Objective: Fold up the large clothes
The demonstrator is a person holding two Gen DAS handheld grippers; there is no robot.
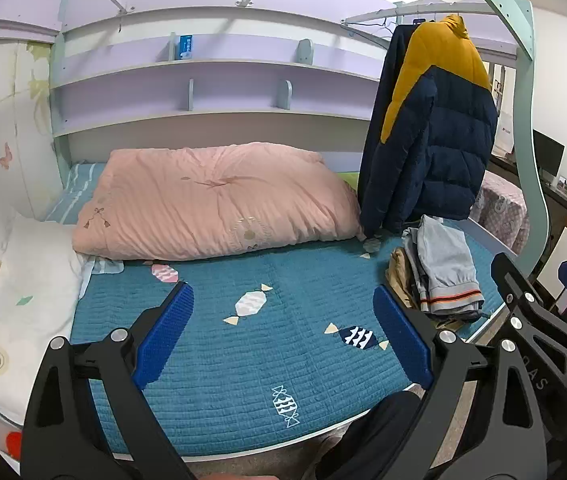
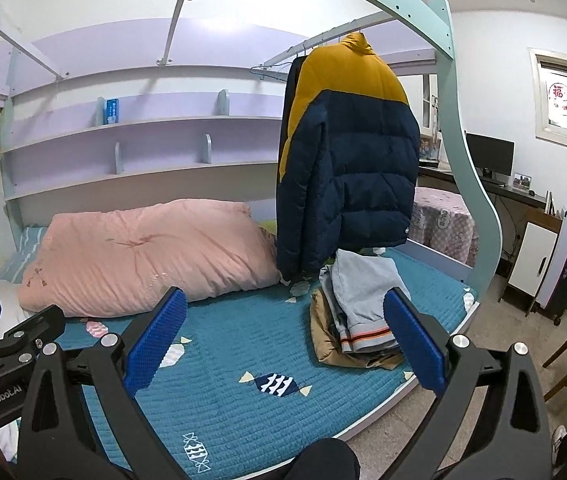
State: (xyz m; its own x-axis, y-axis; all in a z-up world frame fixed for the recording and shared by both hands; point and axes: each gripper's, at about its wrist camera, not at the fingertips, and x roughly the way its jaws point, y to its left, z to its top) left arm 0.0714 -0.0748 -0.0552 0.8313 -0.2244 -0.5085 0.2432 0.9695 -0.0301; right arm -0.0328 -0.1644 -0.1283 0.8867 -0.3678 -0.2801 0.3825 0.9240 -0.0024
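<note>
With both sets of jaws spread wide and holding nothing, status:

Left gripper point(image 1: 283, 338): blue pads far apart, hovering over the teal quilt point(image 1: 219, 360), touching nothing.
Right gripper point(image 2: 285, 340): same wide spread, nothing between the pads (its frame also shows at the right edge of the left view).
Jacket point(image 2: 347, 160): navy puffer with mustard shoulders and hood, hanging upright from the bed-frame rail, hem just above the bed's far right part.
Folded pile point(image 2: 357, 308): grey and tan clothes stacked on the quilt, directly below the jacket.
Pink duvet point(image 1: 215, 200): bunched against the headboard shelves, left of the jacket.
</note>
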